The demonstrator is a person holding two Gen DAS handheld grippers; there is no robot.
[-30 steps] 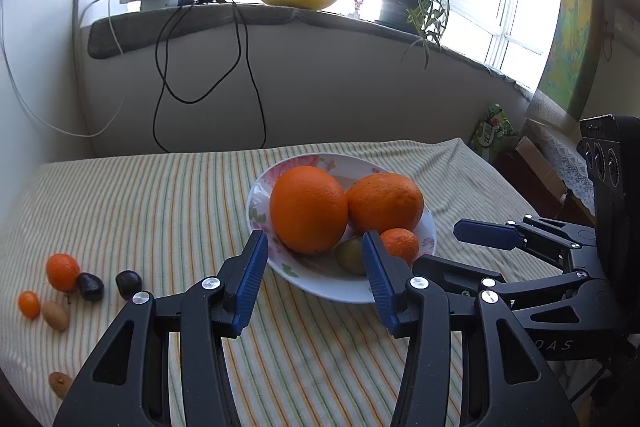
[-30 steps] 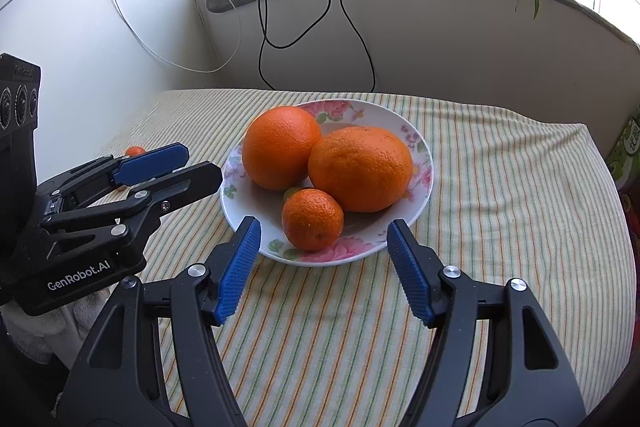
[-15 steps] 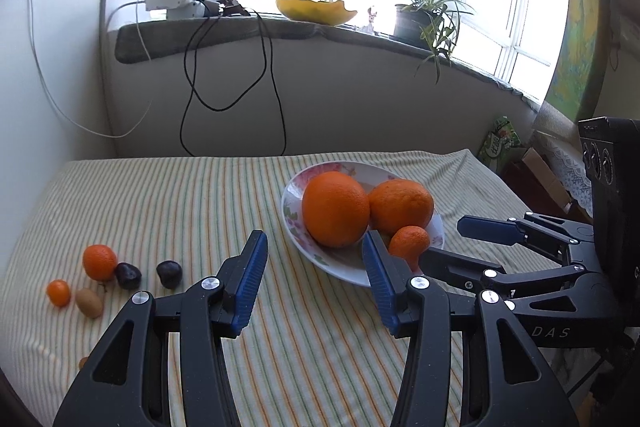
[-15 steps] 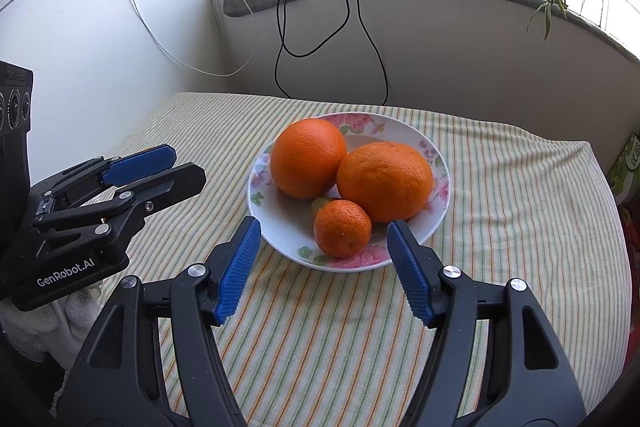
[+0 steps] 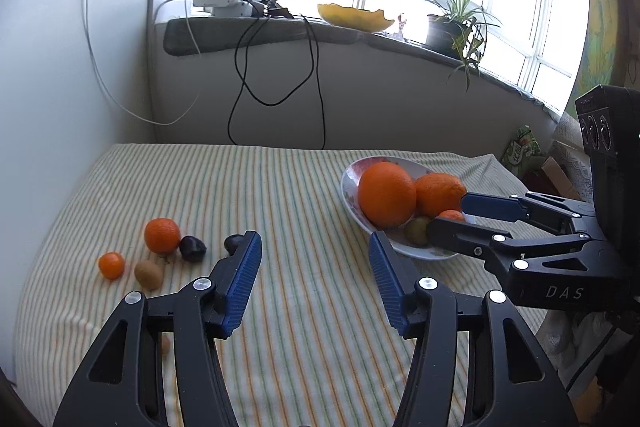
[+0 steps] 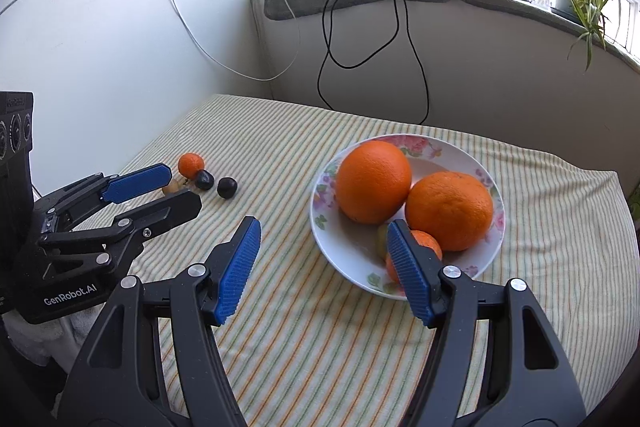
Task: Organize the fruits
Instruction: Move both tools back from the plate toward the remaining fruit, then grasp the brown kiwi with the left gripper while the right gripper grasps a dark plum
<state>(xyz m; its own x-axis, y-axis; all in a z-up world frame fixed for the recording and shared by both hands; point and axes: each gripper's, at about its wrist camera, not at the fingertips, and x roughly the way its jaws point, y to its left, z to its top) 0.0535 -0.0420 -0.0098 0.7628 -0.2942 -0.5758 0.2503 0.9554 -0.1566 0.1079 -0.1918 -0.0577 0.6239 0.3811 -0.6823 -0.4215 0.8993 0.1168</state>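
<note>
A floral plate [image 6: 486,173] [image 5: 350,177] holds two large oranges [image 6: 373,181] [image 6: 450,211], a small mandarin [image 6: 430,245] and a green fruit [image 5: 416,230]. Loose fruit lies at the table's left: a mandarin [image 5: 162,235], a tiny orange fruit [image 5: 111,265], a kiwi [image 5: 148,274] and two dark plums [image 5: 192,248] [image 6: 227,187]. My left gripper [image 5: 314,283] is open and empty above the cloth, between the loose fruit and the plate. My right gripper [image 6: 324,267] is open and empty at the plate's near left rim.
The table carries a striped cloth [image 5: 288,195] and stands against a white wall. Black and white cables [image 6: 360,39] hang from the windowsill, which holds a yellow bowl [image 5: 354,17] and a potted plant [image 5: 456,27].
Both grippers have swung left and pulled back. The plate has shifted right in both views, and the loose fruit has come nearer the middle of the left view. Both stay open.
</note>
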